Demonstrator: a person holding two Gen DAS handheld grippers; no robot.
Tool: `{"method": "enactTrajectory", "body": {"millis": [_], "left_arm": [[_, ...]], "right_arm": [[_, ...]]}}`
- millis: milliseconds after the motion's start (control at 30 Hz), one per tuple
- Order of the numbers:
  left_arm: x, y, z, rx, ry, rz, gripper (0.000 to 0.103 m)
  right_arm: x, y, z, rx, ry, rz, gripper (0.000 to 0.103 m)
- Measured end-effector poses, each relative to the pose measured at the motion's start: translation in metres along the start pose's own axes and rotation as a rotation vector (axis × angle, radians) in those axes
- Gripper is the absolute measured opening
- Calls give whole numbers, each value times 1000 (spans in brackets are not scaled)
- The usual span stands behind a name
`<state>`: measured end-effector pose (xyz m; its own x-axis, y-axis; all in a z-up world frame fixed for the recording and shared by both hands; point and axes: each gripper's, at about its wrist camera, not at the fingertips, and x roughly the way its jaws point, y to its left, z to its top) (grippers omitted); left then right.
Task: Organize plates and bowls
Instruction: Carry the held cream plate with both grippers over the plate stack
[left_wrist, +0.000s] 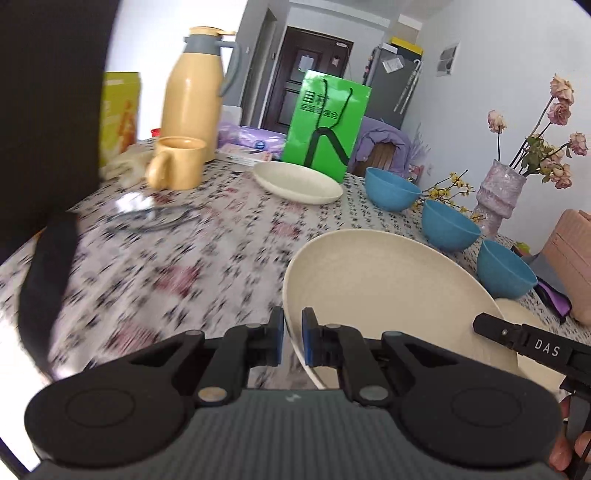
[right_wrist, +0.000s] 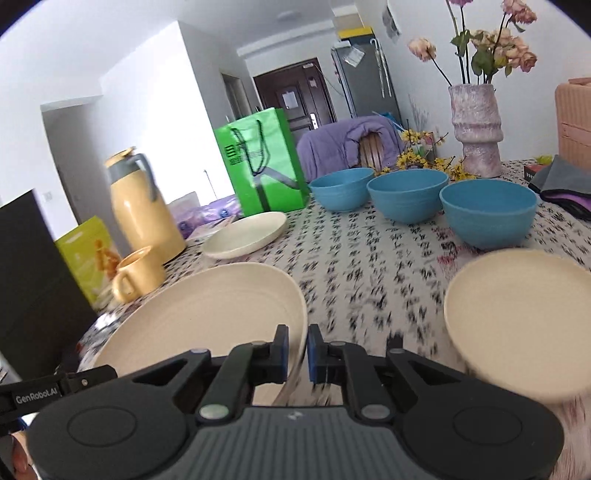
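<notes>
Cream plate (left_wrist: 376, 291): I am pinching its rim with both the left hand-held gripper (left_wrist: 292, 338) and the right hand-held gripper (right_wrist: 296, 350), steadying it for stacking.

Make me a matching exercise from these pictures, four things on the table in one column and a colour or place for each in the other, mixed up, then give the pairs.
Things:
1. held plate
2. bowls
3. paper bag
4. mug

Descriptions:
A. bright green, standing upright
B. blue, three in a row
C. yellow, beside the thermos jug
D. cream, gripped at its rim by both the left gripper and the right gripper

Pairs: 1-D, 2-B, 3-A, 4-C
</notes>
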<state>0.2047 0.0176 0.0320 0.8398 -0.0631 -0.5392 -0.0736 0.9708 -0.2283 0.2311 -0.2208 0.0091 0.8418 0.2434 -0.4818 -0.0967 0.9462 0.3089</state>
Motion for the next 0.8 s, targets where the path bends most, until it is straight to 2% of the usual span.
{"method": "enactTrajectory", "body": {"millis": [267,467,800], "left_arm": [[-23,15,-33,-19,28,18,10],[-28,10,-36,-1,19,7,10],[-13,-8,-34,30,37,-7,10]], "right_arm": [[-32,13,-34,-41,-8,0,11],[-37,6,-38,-28,-7,-10,11],[-30,-13,-36,2,-14,-29,10]]}}
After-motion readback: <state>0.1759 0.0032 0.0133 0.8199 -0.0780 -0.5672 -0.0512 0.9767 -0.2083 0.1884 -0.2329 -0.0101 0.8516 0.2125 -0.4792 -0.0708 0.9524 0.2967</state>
